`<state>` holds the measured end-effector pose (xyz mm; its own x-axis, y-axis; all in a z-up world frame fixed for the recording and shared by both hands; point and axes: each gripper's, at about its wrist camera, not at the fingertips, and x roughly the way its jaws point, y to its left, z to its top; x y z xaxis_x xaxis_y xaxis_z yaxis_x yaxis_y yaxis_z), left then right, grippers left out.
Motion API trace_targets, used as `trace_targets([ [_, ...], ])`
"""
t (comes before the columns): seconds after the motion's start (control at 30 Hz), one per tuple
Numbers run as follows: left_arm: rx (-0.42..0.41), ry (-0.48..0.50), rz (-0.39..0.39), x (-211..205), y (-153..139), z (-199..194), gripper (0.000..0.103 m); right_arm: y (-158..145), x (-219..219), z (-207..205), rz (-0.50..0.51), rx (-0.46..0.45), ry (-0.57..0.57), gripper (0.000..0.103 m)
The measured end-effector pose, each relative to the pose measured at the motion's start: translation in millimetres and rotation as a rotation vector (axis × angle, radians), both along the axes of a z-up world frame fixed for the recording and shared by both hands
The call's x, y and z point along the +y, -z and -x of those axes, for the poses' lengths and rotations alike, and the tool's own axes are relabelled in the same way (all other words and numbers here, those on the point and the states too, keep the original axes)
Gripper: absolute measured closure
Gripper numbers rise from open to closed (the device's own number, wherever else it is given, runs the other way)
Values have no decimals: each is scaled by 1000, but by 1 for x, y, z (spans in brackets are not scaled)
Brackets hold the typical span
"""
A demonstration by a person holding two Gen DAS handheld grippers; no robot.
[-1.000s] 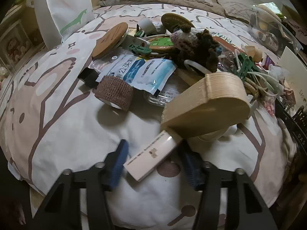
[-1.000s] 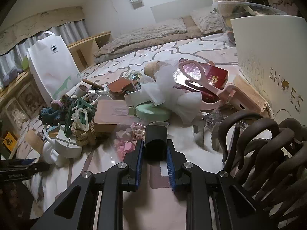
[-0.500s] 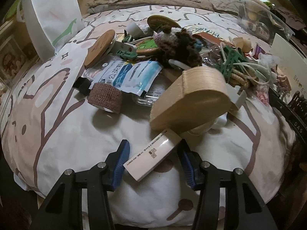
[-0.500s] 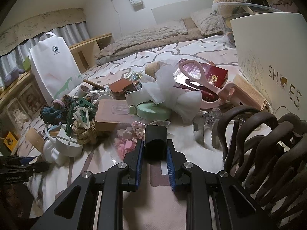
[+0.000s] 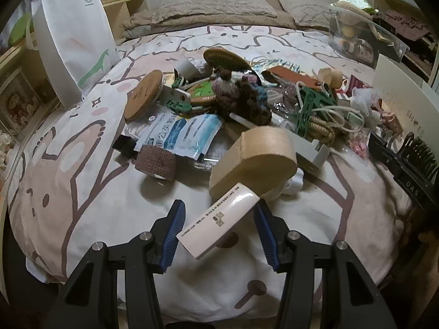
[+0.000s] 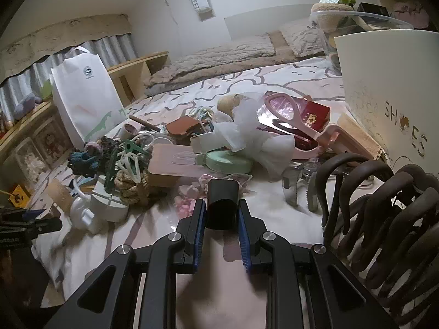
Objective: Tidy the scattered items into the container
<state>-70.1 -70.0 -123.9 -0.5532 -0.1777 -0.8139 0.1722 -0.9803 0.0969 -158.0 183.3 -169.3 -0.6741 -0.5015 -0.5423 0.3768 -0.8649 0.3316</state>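
Bedding printed with pale cartoon animals (image 5: pixel 82 192) carries a jumble of small things. At seven o'clock in the left wrist view, the left gripper (image 5: pixel 219 227) clamps a glossy white tube (image 5: pixel 219 224) set slantwise between its blue pads; since a second ago it has risen, so the clutter looks smaller, meaning the tube is lifted free for carrying. A ribbed brown bandage roll (image 5: pixel 156 161) lies at ten o'clock. The right gripper (image 6: pixel 221 213) squeezes a matte black cap (image 6: pixel 222 203), unmoved. At two o'clock stands the white box container (image 6: pixel 389 87).

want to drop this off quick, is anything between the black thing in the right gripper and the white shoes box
Yes: the right gripper holds the black piece, and a brown claw clip sits before the white box.
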Motion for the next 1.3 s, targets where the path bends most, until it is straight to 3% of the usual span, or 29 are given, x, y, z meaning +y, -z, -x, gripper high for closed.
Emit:
trace_targets([
  [0.67, 106, 4, -12, 12, -34, 1, 52, -42, 13, -22, 57, 102, -77, 80],
  [1.3, 248, 117, 22, 81, -82, 9, 52, -98, 49, -40, 54, 210, -54, 80],
])
